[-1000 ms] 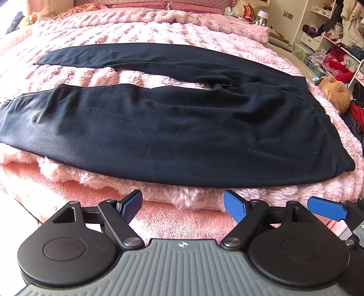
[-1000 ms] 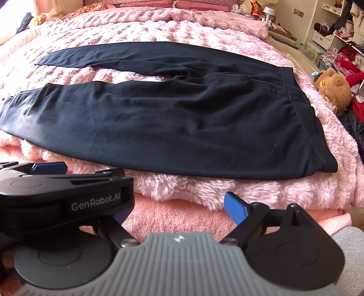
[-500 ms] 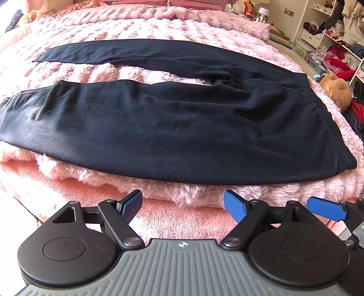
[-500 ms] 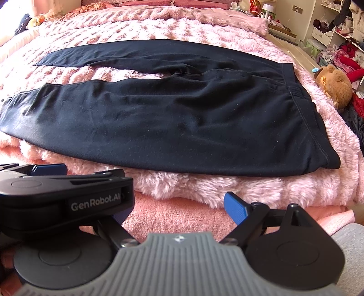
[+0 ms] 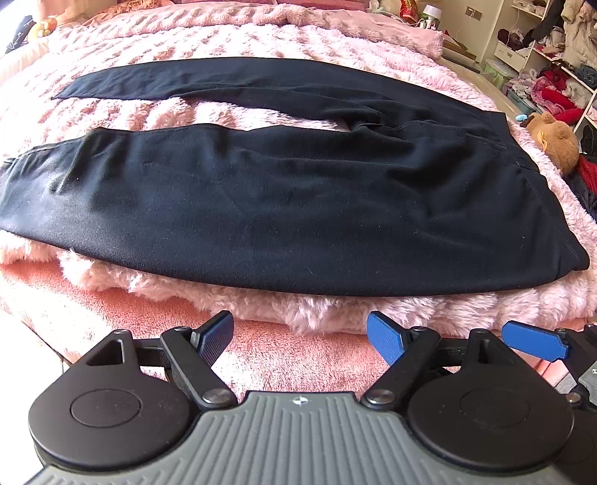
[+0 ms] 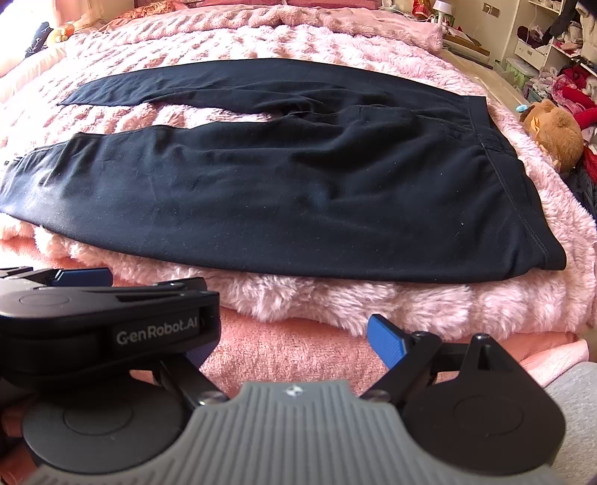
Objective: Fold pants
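Observation:
Black pants [image 5: 298, 201] lie flat on a fluffy pink blanket [image 5: 261, 41] on a bed, waistband to the right, the two legs spread apart to the left. They also show in the right wrist view [image 6: 298, 186]. My left gripper [image 5: 300, 339] is open and empty, just in front of the pants' near edge above the bed's front. My right gripper [image 6: 294, 341] is open and empty beside it; the left gripper's body [image 6: 108, 328] covers its left finger.
A brown teddy bear [image 5: 552, 140] lies at the bed's right edge. Shelves with heaped clothes [image 5: 559, 74] stand at the far right. Pillows line the far edge [image 6: 261, 7]. The bed's front edge [image 5: 112, 309] drops off at the lower left.
Both grippers have risen and tilted slightly, so the pants sit a little lower and nearer in both views. The pants have not moved. Both grippers stay open.

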Available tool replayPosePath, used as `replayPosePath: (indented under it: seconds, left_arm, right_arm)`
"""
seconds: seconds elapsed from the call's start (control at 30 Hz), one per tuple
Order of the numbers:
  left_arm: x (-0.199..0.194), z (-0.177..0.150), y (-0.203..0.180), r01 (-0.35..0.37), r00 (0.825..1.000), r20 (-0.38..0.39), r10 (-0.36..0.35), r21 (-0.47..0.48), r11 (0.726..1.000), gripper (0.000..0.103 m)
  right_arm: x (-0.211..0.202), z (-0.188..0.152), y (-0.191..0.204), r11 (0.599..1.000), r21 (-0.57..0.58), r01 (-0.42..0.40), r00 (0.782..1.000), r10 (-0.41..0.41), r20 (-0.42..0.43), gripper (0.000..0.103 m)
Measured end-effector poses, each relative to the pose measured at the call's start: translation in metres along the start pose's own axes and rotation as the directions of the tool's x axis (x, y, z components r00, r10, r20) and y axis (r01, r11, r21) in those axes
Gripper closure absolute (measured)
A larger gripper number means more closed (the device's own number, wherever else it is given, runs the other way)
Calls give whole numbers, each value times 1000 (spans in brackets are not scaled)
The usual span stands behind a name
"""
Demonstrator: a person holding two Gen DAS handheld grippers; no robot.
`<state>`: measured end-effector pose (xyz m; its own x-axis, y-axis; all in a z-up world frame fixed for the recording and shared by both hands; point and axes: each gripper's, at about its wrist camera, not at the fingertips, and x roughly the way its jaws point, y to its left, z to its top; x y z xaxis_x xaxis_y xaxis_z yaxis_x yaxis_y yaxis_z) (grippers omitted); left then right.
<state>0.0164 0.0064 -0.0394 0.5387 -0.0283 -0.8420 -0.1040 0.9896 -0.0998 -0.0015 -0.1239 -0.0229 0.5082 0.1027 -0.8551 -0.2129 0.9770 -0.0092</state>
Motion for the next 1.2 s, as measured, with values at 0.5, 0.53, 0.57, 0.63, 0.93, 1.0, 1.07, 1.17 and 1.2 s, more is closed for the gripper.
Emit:
replayPosePath:
  seconds: [0.5, 0.53, 0.57, 0.63, 0.93, 1.0, 1.07, 1.17, 1.2]
  left_arm:
    - [7, 12, 53, 250, 968, 48, -247, -295, 922, 30]
    - [11, 10, 61, 298, 953, 51, -300, -346, 889, 35]
    - [18, 8, 71, 348, 931, 56, -360, -422, 837, 37]
    - [35, 1, 91, 410, 881, 52, -470, -582, 703, 40]
    - [84, -12, 129, 489, 740, 156, -654, -792, 365, 44]
    - [88, -12, 130, 489, 756, 176, -631, -792, 365, 44]
    - [90, -17, 134, 495, 777, 231, -586, -799, 342, 44]
    - [98, -18, 140, 500, 790, 263, -554, -798, 335, 46]
    - [101, -19, 142, 497, 793, 272, -545, -806, 321, 46]
  right_arm:
    - [3, -5, -103, 856, 433, -282, 959, 249, 134, 21]
    - [4, -8, -120, 814, 486, -317, 948, 278, 152, 23]
    - [6, -12, -138, 763, 542, -353, 935, 307, 178, 26]
    - [11, -22, -175, 652, 641, -404, 913, 336, 234, 37]
    - [42, -48, -306, 339, 820, -460, 883, 269, 385, 66]
    - [55, -47, -317, 275, 808, -520, 844, 313, 436, 66]
    - [70, -51, -323, 158, 784, -601, 773, 365, 519, 65]
    - [87, -50, -321, 62, 794, -605, 744, 399, 536, 66]
    - [89, -49, -322, 63, 798, -599, 747, 403, 529, 70]
